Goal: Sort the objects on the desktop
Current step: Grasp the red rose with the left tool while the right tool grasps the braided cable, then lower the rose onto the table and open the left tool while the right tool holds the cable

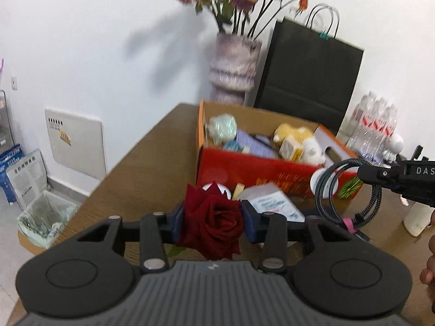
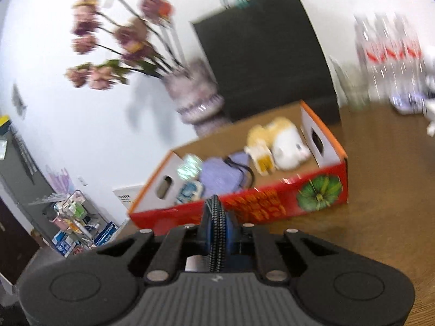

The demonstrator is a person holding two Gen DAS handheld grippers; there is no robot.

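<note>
My left gripper [image 1: 212, 222] is shut on a dark red rose [image 1: 213, 224] and holds it above the brown table [image 1: 141, 179], in front of the red and orange cardboard box [image 1: 261, 174]. My right gripper [image 2: 216, 231] is shut on a coiled black braided cable [image 2: 216, 233], which also shows in the left wrist view [image 1: 334, 198] hanging from the right gripper [image 1: 365, 174] at the box's right front corner. The box [image 2: 258, 203] holds plush toys, a purple pouch and small packets.
A vase of dried flowers [image 1: 233, 70] and a black paper bag [image 1: 307, 78] stand behind the box. A pack of water bottles [image 1: 375, 127] is at the right. A white packet [image 1: 274, 203] and a white bottle [image 1: 417, 220] lie on the table. A bin [image 1: 43, 217] is on the floor left.
</note>
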